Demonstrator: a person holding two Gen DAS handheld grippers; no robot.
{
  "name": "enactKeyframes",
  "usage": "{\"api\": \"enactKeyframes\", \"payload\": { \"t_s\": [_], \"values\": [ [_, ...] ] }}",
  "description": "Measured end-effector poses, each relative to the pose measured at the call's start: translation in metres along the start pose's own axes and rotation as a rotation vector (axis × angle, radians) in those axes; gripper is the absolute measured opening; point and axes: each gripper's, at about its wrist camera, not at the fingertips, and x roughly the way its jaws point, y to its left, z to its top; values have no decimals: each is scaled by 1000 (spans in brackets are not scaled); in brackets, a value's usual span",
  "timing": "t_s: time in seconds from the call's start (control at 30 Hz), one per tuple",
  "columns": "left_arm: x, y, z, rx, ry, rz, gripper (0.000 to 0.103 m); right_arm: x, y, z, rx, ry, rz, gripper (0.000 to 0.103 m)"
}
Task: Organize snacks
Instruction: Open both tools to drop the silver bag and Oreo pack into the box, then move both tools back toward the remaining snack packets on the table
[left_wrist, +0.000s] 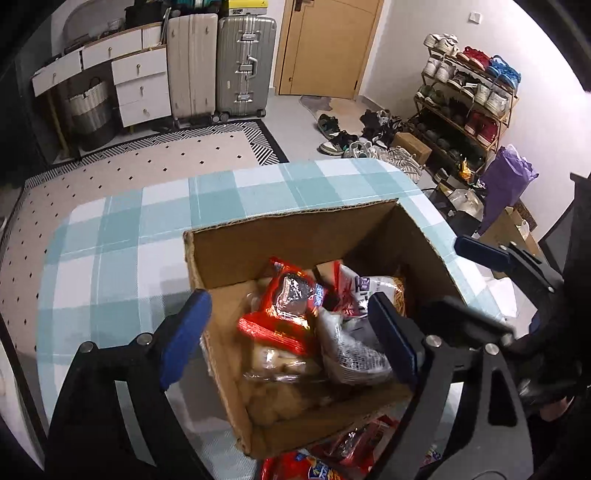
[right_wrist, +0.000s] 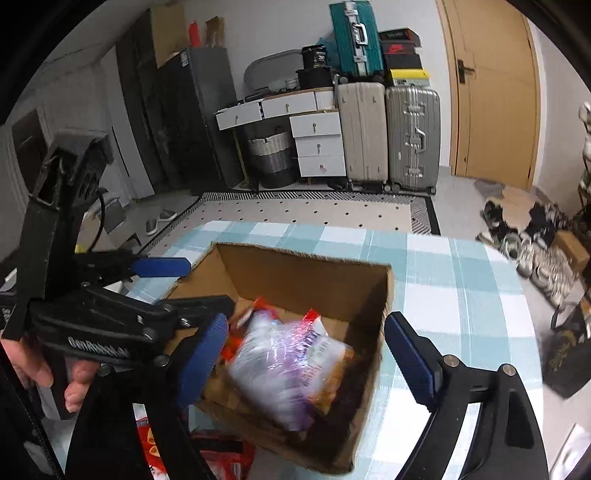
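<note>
So the snack sorting is looking maybe halfway there, going by what's lying where. The box (left_wrist: 295, 243) is sitting on the checked tablecloth (left_wrist: 122, 236) and is already holding a pile: a red pack (left_wrist: 284, 314), a clear bag of pale biscuits (left_wrist: 280, 365) under it, and a crinkly white-and-purple bag (right_wrist: 291, 365) on the right side. That last one is coming out motion-blurred in the right wrist view, so I'm guessing it's just landing in there.

Both grippers are hanging over the box with nothing in them. The left gripper (left_wrist: 291, 336) is spread wide, blue pads clear of everything, and the right gripper (right_wrist: 306, 354) is spread wide too, with the blurred bag lying below the gap and not touching either pad.

What's left: a few more red packs (left_wrist: 314, 469) are still lying on the table just in front of the box's near wall, so those are probably going in next.

Texture-wise: the box is plain brown corrugated card, flaps torn off, ragged rim. The packs are all shiny, crumpled film, soft and slippery-looking. The tablecloth is looking smooth, with a slight woven grain.
</note>
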Motion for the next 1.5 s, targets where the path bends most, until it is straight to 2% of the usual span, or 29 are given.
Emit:
{"api": "enactKeyframes", "payload": {
  "t_s": [0.2, 0.57, 0.77, 0.8, 0.9, 1.17, 1.5],
  "values": [
    [-25, -1, -6, -9, -41, 32, 85, -31, -3, -2, 8, -51, -15, 89],
    [-107, -20, -32, -7, -126, 70, 86, -110, 29, -9, -32, -150, -15, 89],
    [-154, -32, -52, -3, -169, 89, 90, -150, 46, -20, -41, -184, -11, 89],
    [-160, -33, -55, -3, -176, 93, 93, -157, 49, -23, -46, -188, -11, 89],
    [-183, -39, -70, -3, -210, 105, 100, -173, 59, -30, -61, -200, -12, 89],
    [-228, -56, -104, -5, -240, 116, 102, -207, 82, -53, -66, -216, -2, 89],
    [-265, -72, -155, -19, -269, 128, 102, -246, 104, -86, -69, -252, 9, 96]
  ]
}}
